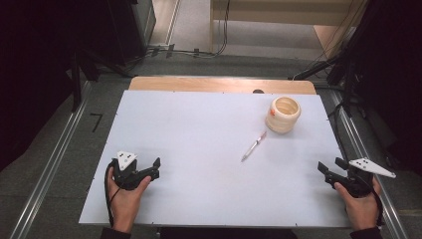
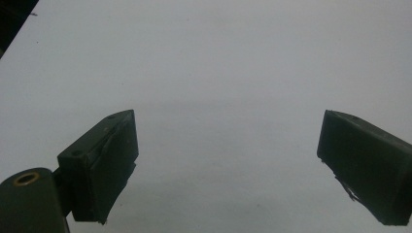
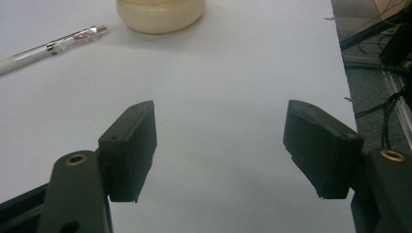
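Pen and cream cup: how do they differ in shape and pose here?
The pen is thin and lies flat, diagonal on the table; the cream cup is squat, round and stands upright, mouth open. The pen lies nearer the person, the cup farther back. Both sit untouched on the table's right half.

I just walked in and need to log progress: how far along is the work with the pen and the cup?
Nothing looks done yet. The pen lies flat on the white table, apart from the cream cup, which stands upright. In hand: nothing; the left gripper and right gripper are both open near the table's near edge. Any handling is still to come.
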Motion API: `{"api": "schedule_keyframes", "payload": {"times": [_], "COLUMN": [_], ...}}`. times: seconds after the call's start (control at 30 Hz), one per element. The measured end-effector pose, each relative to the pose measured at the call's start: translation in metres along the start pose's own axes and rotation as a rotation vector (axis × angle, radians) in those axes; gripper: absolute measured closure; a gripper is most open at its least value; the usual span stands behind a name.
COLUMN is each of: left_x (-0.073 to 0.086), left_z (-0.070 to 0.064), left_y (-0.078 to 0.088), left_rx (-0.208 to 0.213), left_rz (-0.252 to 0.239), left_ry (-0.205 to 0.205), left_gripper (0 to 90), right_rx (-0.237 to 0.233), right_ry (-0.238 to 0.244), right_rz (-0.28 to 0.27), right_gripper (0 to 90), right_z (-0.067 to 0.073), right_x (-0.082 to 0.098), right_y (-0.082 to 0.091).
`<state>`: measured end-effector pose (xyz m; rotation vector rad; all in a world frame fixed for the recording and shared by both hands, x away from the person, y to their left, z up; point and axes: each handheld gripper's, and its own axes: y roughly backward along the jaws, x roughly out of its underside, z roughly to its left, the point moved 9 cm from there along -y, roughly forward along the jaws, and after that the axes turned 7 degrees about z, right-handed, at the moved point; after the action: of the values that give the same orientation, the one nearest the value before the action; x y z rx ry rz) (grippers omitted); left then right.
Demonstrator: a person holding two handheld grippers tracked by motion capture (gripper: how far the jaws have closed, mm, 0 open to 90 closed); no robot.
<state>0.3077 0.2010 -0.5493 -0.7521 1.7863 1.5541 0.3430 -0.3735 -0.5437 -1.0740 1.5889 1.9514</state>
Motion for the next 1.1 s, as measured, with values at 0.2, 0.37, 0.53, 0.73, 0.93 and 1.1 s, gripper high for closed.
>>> {"api": "schedule_keyframes", "payload": {"times": [0.2, 0.37, 0.53, 0.73, 0.93, 1.1], "left_x": [0.0005, 0.001, 0.001, 0.001, 0.0006, 0.0], "left_z": [0.0009, 0.0011, -0.001, -0.0045, -0.0049, -0.0062], "left_y": [0.001, 0.0007, -0.0004, -0.0006, 0.0004, 0.0006], "left_rx": [-0.002, -0.004, 0.005, 0.011, 0.011, 0.015], "left_rz": [0.001, 0.004, 0.006, 0.007, 0.003, -0.001], "left_ry": [0.004, 0.001, 0.0, -0.006, -0.006, -0.005], "left_gripper": [8.1, 8.1, 8.1, 8.1, 8.1, 8.1], "right_rx": [-0.003, -0.003, -0.004, -0.004, -0.006, -0.004], "right_ry": [-0.002, -0.004, -0.006, -0.009, -0.011, -0.011], "right_rz": [0.003, 0.0, 0.006, 0.003, 0.003, 0.002], "right_gripper": [25.9, 25.8, 25.6, 25.5, 25.3, 25.2], "right_z": [0.0011, 0.0011, 0.0009, 0.0004, 0.0008, 0.0006], "right_x": [-0.0006, -0.0012, 0.0, -0.0001, -0.0006, -0.0008], "right_y": [-0.0012, -0.0008, -0.0012, -0.0005, -0.0005, -0.0005]}}
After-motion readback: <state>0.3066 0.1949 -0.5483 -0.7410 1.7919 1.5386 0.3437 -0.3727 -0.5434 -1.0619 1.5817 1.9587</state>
